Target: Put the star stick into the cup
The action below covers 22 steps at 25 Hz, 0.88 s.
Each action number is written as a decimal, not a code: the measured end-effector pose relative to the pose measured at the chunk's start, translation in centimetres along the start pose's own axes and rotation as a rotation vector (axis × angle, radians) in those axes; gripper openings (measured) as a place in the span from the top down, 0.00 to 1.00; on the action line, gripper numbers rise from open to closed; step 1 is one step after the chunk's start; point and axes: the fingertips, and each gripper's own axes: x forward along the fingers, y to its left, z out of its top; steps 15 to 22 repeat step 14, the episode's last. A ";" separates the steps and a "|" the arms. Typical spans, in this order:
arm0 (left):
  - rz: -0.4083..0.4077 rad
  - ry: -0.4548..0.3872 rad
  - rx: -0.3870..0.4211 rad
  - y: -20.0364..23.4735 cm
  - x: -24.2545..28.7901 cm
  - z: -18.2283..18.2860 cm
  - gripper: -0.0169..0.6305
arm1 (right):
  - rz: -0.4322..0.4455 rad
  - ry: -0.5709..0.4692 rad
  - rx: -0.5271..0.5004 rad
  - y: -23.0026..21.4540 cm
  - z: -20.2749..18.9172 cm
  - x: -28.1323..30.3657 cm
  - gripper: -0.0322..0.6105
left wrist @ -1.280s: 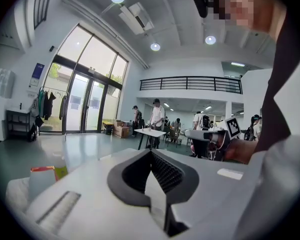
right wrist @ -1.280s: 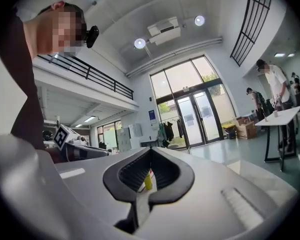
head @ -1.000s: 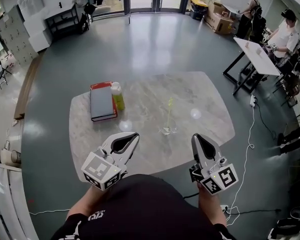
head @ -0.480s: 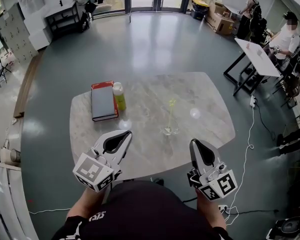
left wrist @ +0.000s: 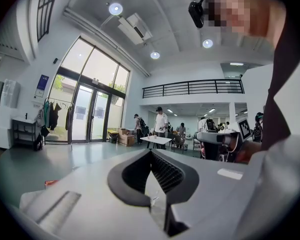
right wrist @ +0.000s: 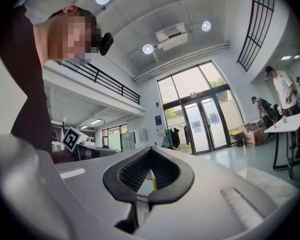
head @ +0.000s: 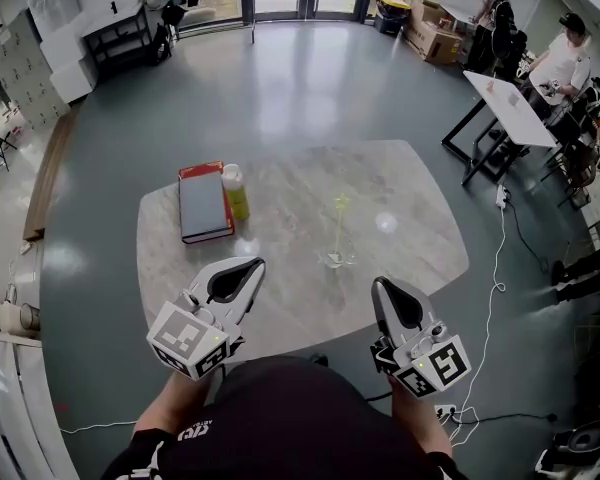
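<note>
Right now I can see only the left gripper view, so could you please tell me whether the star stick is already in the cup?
Observer: Yes, the star stick stands in the clear cup, near the middle of the table.
Operator: Thank you. Are the right tongs holding anything?
Observer: No, the right tongs are shut on nothing, near the table's front edge.
Operator: Is anything else on the table?
Observer: A red-edged book lies at the far left, with a yellow bottle beside it.
</note>
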 end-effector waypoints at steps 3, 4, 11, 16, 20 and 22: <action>-0.004 0.003 -0.004 0.2 0.0 -0.2 0.97 | -0.004 0.008 0.006 -0.1 -0.3 0.2 0.93; -0.005 0.004 -0.007 0.2 0.1 -0.2 0.97 | -0.005 0.011 0.012 -0.2 -0.5 0.2 0.93; -0.007 0.005 -0.011 0.7 -0.4 -0.3 0.97 | 0.005 0.020 0.025 0.4 -0.8 1.0 0.93; -0.006 0.005 -0.015 1.2 -0.6 -0.5 0.97 | 0.004 0.019 0.024 0.6 -1.1 1.4 0.93; -0.006 0.005 -0.015 1.2 -0.6 -0.5 0.97 | 0.004 0.019 0.024 0.6 -1.1 1.4 0.93; -0.006 0.005 -0.015 1.2 -0.6 -0.5 0.97 | 0.004 0.019 0.024 0.6 -1.1 1.4 0.93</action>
